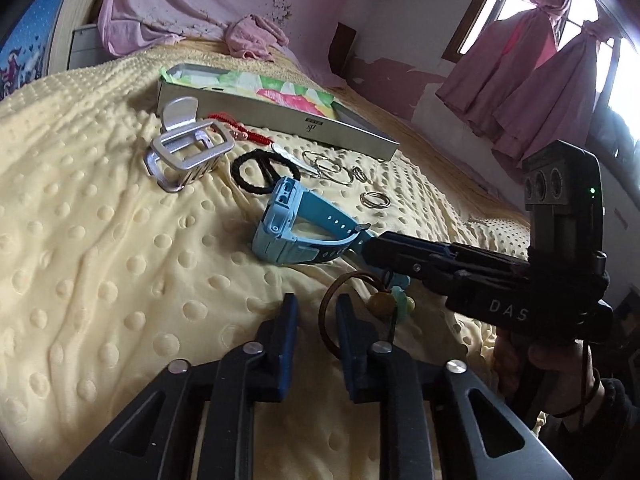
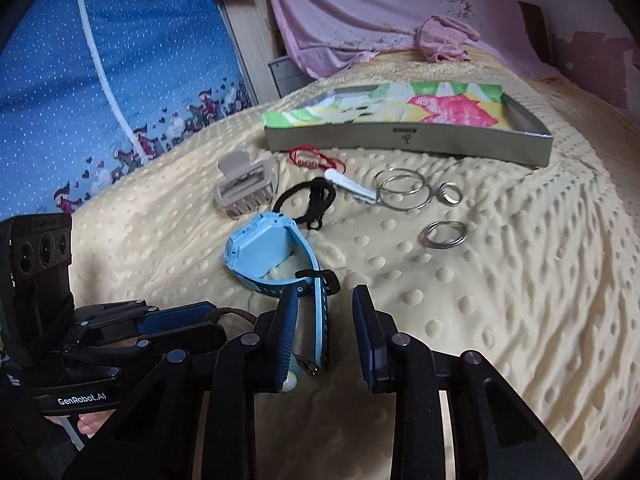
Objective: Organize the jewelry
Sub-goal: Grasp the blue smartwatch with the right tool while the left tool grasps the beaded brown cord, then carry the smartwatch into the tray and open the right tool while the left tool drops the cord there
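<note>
A light blue watch (image 1: 288, 226) lies on the yellow dotted blanket (image 1: 100, 220); it also shows in the right wrist view (image 2: 264, 248). My right gripper (image 2: 326, 312) is open, its jaws on either side of the watch strap (image 2: 320, 320). In the left wrist view the right gripper (image 1: 370, 246) reaches the strap from the right. My left gripper (image 1: 316, 316) is open, its fingers astride a brown cord bracelet with beads (image 1: 360, 300). Behind lie a silver hair claw (image 2: 246, 186), a black hair tie (image 2: 308, 200), a red cord (image 2: 316, 158), silver hoops (image 2: 404, 192) and rings (image 2: 444, 234).
A shallow grey box (image 2: 408, 136) with a colourful floral lining stands at the back of the bed. A pink cloth (image 2: 444, 38) lies behind it. Pink curtains (image 1: 532, 76) hang at the window on the right. A blue zipped fabric wardrobe (image 2: 100, 80) stands on the left.
</note>
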Demonstrator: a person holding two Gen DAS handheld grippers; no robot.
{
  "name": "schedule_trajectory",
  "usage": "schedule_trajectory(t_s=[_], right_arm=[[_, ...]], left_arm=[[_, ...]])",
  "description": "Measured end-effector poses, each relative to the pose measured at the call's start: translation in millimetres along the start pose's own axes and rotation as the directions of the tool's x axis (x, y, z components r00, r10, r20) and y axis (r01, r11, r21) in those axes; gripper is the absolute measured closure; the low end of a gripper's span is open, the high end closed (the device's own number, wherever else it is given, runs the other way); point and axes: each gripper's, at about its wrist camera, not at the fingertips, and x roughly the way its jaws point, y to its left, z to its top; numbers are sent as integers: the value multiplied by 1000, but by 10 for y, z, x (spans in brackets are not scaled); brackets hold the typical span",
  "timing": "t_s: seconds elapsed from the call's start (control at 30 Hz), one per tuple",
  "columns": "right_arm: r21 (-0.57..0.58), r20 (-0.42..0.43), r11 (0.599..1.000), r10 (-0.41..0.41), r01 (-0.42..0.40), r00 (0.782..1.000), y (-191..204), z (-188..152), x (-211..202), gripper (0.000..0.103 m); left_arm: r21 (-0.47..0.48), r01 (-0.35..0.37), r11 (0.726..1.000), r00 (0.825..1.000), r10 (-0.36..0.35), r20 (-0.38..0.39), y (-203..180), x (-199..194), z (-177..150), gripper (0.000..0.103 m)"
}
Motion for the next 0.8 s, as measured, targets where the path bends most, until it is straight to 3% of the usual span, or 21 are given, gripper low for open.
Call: schedule_trajectory(t_s=[0.1, 0.17, 0.27, 0.4, 0.8], right_arm=[[2, -21, 1000, -7, 7, 1000, 17, 12, 77, 79], [9, -21, 1000, -8, 8, 1000, 21, 10, 87, 92], [-3, -21, 1000, -1, 1, 1000, 32, -10, 71, 98], [-22, -5, 1000, -19, 19, 1000, 50, -5, 19, 100], [-50, 190, 991, -112, 124, 975, 46, 168, -455, 100]], left_arm=[[-1, -4, 1000, 1000, 4, -10, -5, 35, 10, 98], [0, -6, 1000, 1000, 6, 0, -18, 18, 5, 99], [4, -18, 1000, 1000, 18, 21, -42, -30, 8, 100], [12, -27, 1000, 998, 26, 63, -101, -166, 51, 100], [0, -39, 999, 989, 38, 140, -150, -409, 346, 100]])
